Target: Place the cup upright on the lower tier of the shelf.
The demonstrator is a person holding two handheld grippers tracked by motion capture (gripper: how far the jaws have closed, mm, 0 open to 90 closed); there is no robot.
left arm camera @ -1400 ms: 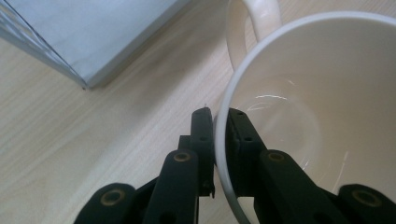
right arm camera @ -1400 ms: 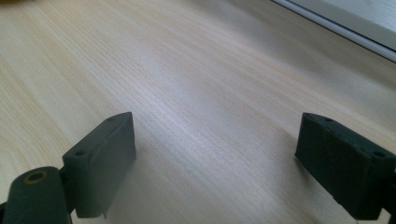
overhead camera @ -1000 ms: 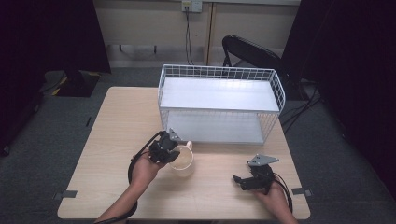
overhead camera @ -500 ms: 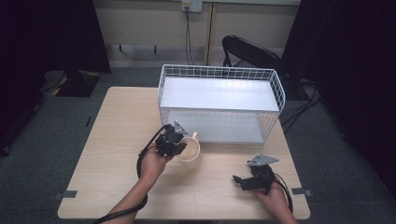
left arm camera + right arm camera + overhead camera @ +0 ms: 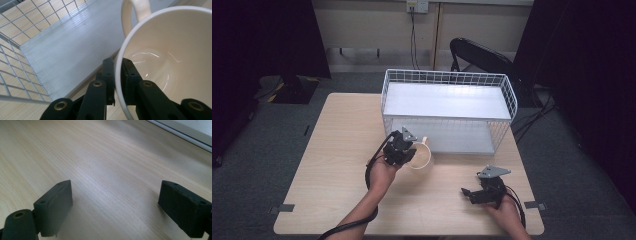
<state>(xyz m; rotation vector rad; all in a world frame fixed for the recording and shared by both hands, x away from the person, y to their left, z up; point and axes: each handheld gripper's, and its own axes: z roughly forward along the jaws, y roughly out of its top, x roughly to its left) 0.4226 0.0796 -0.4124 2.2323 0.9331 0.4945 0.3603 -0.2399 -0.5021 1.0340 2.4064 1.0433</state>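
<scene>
1. High view: left tool [image 5: 404, 148] carries a cream mug [image 5: 421, 156] before the white wire rack [image 5: 447, 112]; right tool [image 5: 479, 192] rests on the bench [image 5: 337, 150].
2. Left gripper view: jaws pinch the mug's rim [image 5: 118, 75]; keep it level entering the lower shelf [image 5: 72, 50].
3. Right gripper view: jaws wide, empty.
</scene>
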